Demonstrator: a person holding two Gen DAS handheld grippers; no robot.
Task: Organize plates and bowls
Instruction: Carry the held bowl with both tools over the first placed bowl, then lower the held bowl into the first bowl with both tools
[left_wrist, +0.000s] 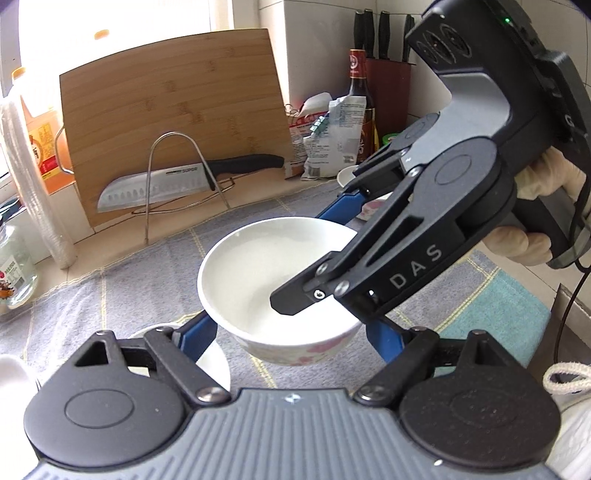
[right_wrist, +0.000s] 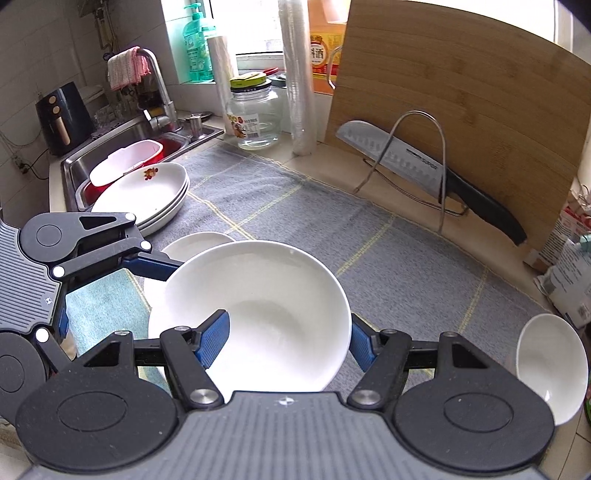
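Observation:
A white bowl (left_wrist: 273, 273) with pink flowers on its outside is held above the grey cloth; it also shows in the right wrist view (right_wrist: 266, 302). My right gripper (right_wrist: 288, 343) is shut on its rim, one blue finger (right_wrist: 212, 341) inside, the other outside. My left gripper (left_wrist: 291, 332) is wide open, with its blue fingers (left_wrist: 197, 332) on either side of the bowl. A small white dish (right_wrist: 195, 243) lies under the bowl. A stack of white plates (right_wrist: 147, 192) sits near the sink. Another white bowl (right_wrist: 550, 365) stands at the right.
A bamboo cutting board (left_wrist: 173, 114) leans at the back with a knife (left_wrist: 162, 184) in a wire rack (left_wrist: 177, 177) before it. A glass jar (right_wrist: 255, 118), bottles (left_wrist: 360, 103), food bags (left_wrist: 332, 136) and a sink (right_wrist: 122, 147) line the counter. A grey cloth (right_wrist: 295, 210) covers the counter.

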